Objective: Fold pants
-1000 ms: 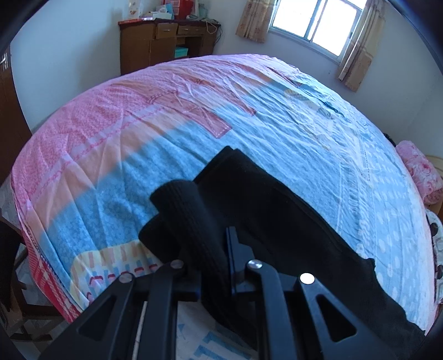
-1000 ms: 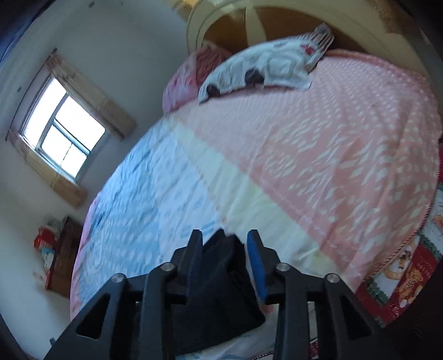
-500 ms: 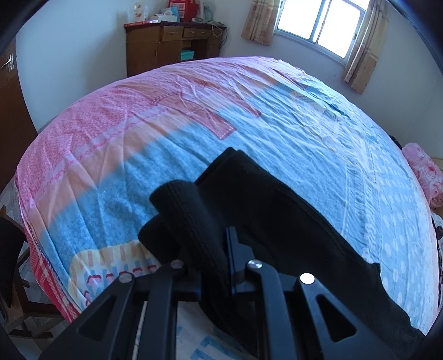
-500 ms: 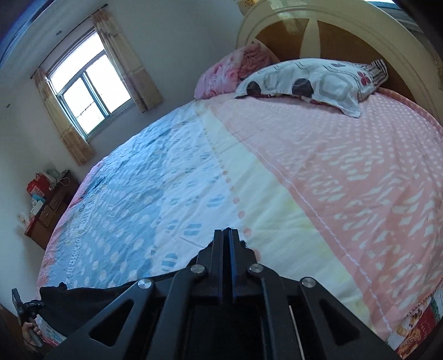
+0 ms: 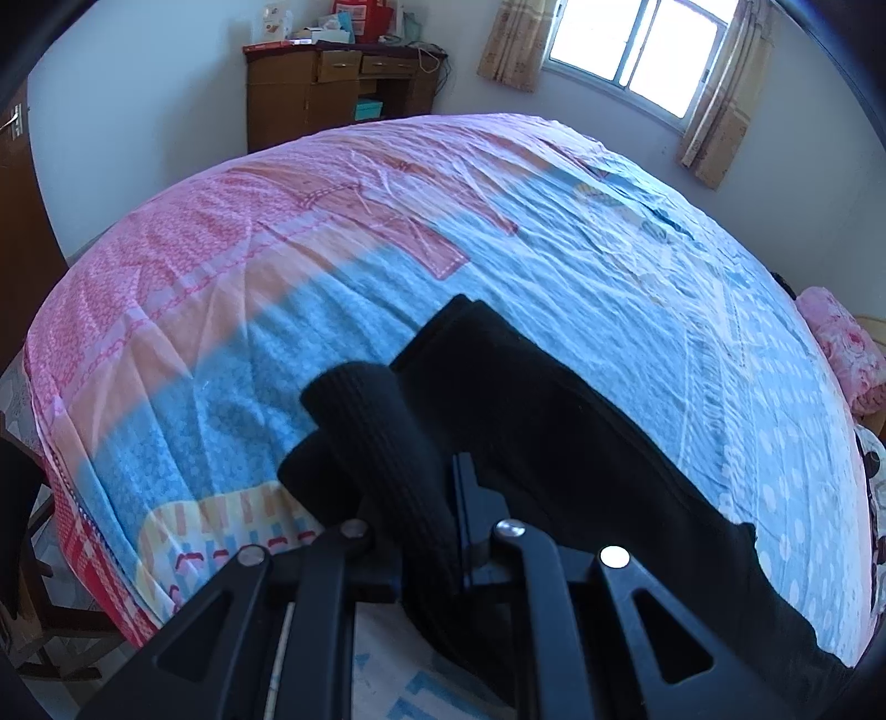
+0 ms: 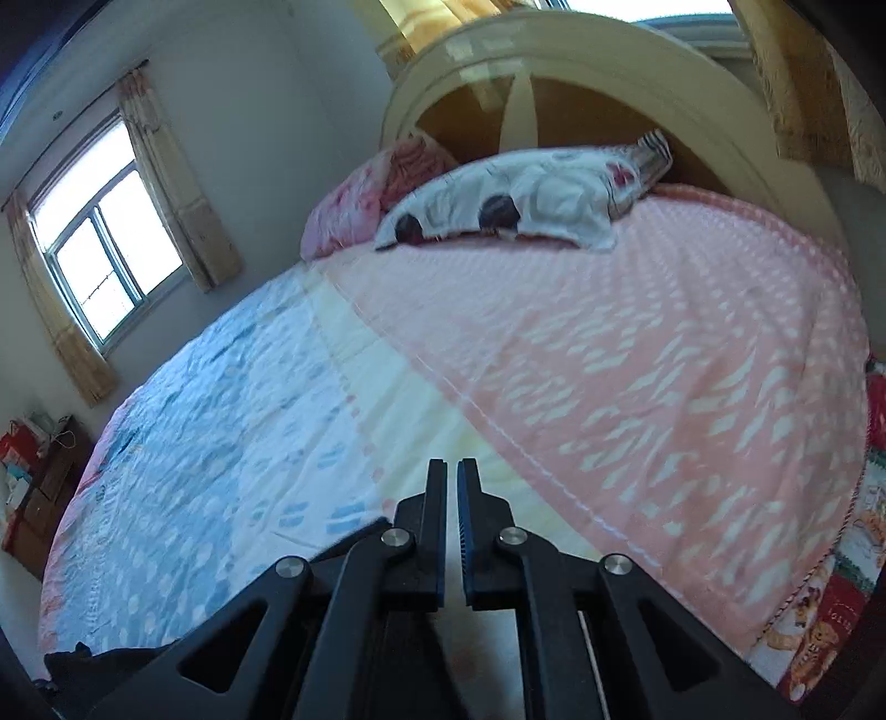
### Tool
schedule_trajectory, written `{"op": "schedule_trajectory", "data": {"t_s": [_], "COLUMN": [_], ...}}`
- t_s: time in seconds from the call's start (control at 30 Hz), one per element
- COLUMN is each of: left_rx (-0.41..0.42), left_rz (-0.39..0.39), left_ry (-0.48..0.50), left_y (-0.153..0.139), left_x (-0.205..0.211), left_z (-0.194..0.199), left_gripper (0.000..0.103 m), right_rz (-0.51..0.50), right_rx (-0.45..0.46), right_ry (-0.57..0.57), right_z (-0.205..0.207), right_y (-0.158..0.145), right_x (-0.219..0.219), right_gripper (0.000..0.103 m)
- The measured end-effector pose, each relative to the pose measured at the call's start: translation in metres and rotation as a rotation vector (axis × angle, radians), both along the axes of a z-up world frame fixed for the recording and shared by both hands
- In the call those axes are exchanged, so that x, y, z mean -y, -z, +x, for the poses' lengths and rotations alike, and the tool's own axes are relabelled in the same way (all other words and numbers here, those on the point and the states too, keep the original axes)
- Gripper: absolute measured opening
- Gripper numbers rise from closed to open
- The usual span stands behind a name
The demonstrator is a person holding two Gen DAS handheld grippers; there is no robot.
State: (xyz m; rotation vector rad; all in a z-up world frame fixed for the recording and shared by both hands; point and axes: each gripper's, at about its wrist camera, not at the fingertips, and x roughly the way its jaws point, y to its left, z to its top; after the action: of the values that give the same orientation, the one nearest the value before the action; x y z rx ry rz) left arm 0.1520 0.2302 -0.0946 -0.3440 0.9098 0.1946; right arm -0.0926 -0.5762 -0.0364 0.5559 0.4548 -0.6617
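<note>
Pants [image 5: 554, 432], black, lie on the bedspread [image 5: 277, 310] near the close edge of the bed, and the left gripper [image 5: 426, 498] pinches a ribbed, rolled end of them between its fingers. That bunched end sticks up and away from the jaws toward the far left. From the grip the rest of the cloth lies flat, its long axis running from the left-centre of the left wrist view down toward the near right, where it passes out of sight at the rim of the lens.

Over on the other side, the right gripper [image 6: 451, 526] has its fingers drawn almost together, a thin slit between the pads, with nothing held between them. A dark strip of the pants [image 6: 99, 659] shows low at the near left of the right wrist view, under the gripper's frame; I cannot tell whether it touches the gripper.

Beyond the left gripper stand a wooden cabinet [image 5: 332, 94] against the far wall and a curtained window [image 5: 637, 50] at far right. Beyond the right gripper, two pillows [image 6: 498, 205] lie against the arched headboard [image 6: 554, 66].
</note>
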Motion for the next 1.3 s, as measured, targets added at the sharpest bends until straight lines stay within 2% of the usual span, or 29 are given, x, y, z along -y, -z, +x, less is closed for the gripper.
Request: {"op": "schedule_trajectory", "data": {"t_s": [0.07, 0.23, 0.33, 0.37, 0.4, 0.47, 0.5, 0.57, 0.67, 0.73, 0.83, 0.9, 0.97, 1.03, 1.07, 1.23, 1.3], "left_rx": [0.009, -0.009, -0.003, -0.003, 0.001, 0.026, 0.045, 0.060, 0.081, 0.135, 0.169, 0.165, 0.123, 0.092, 0.080, 0.097, 0.111], "left_rz": [0.007, 0.054, 0.054, 0.082, 0.107, 0.185, 0.239, 0.316, 0.349, 0.331, 0.286, 0.265, 0.253, 0.235, 0.246, 0.393, 0.427], "left_ry": [0.020, 0.050, 0.102, 0.122, 0.127, 0.105, 0.077, 0.021, -0.031, 0.015, 0.142, 0.204, 0.223, 0.237, 0.236, 0.229, 0.226], "left_y": [-0.006, -0.006, -0.001, -0.002, -0.005, -0.013, -0.019, -0.030, -0.043, -0.051, -0.047, -0.035, -0.018, -0.006, -0.001, 0.014, 0.017], "left_x": [0.000, -0.005, -0.010, -0.010, -0.011, -0.017, -0.023, -0.040, -0.056, -0.049, -0.021, 0.000, 0.016, 0.026, 0.031, 0.051, 0.055], "left_z": [-0.004, -0.008, -0.012, -0.014, -0.016, -0.021, -0.025, -0.029, -0.034, -0.037, -0.031, -0.022, -0.006, 0.004, 0.007, 0.000, -0.003], "left_gripper": [0.014, 0.022, 0.026, 0.033, 0.047, 0.065, 0.069, 0.070, 0.070, 0.070, 0.070, 0.070, 0.070, 0.070, 0.070, 0.074, 0.074], "right_rz": [-0.038, 0.116, 0.164, 0.181, 0.202, 0.260, 0.289, 0.324, 0.334, 0.370, 0.508, 0.648, 0.815, 0.929, 0.950, 1.042, 1.016], "right_rx": [0.038, 0.096, 0.092, 0.085, 0.072, 0.055, 0.053, 0.039, 0.013, -0.002, -0.004, -0.005, -0.002, -0.011, -0.005, -0.003, -0.030], "right_ry": [-0.098, -0.569, -0.763, -0.813, -0.858, -0.940, -0.978, -1.044, -1.119, -1.148, -1.148, -1.138, -1.113, -1.063, -1.039, -1.068, -1.096], "right_z": [0.011, 0.090, 0.141, 0.155, 0.170, 0.198, 0.210, 0.226, 0.238, 0.247, 0.267, 0.286, 0.299, 0.309, 0.312, 0.323, 0.330], "right_y": [-0.021, -0.040, -0.033, -0.028, -0.022, -0.008, -0.001, 0.011, 0.022, 0.028, 0.040, 0.052, 0.069, 0.087, 0.093, 0.103, 0.102], "right_x": [-0.028, -0.123, -0.188, -0.207, -0.226, -0.264, -0.280, -0.313, -0.350, -0.365, -0.366, -0.359, -0.351, -0.349, -0.349, -0.359, -0.367], "right_gripper": [0.004, 0.005, 0.005, 0.005, 0.005, 0.005, 0.005, 0.005, 0.005, 0.005, 0.005, 0.005, 0.016, 0.067, 0.074, 0.075, 0.075]}}
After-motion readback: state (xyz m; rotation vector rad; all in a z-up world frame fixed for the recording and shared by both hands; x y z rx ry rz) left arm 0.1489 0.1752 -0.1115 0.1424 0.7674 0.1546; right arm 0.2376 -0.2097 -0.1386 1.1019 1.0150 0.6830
